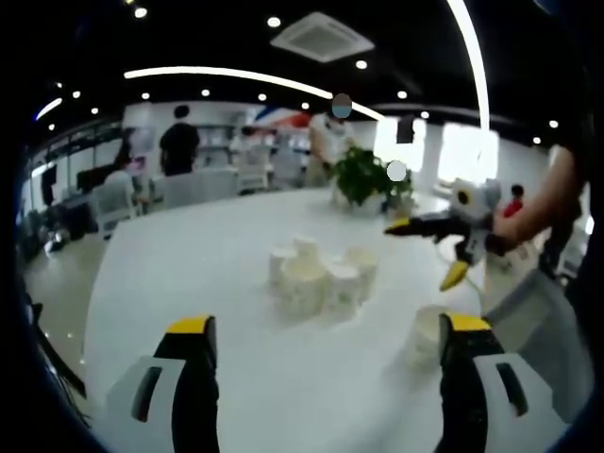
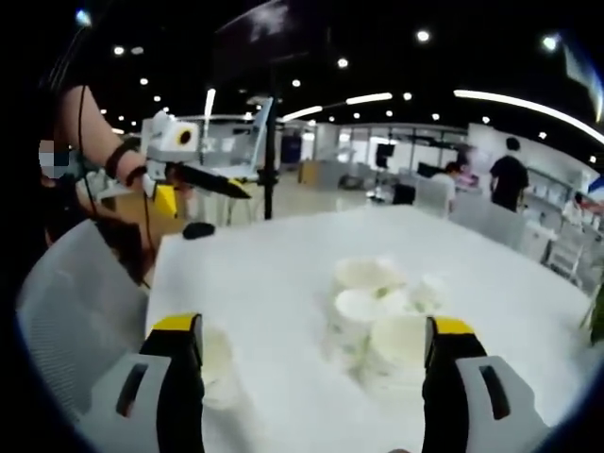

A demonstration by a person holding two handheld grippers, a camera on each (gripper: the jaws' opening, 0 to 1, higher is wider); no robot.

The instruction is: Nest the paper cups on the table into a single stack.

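Where paper cups cluster mid-table, bare white surface to every edge

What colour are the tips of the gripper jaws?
Yellow, on black jaws; clearest on the left gripper in the left gripper view.

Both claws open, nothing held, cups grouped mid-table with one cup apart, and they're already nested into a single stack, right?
Not stacked. In the left gripper view the paper cups stand side by side in a cluster, with the lone cup apart. Both the left claw and right claw are open and empty.
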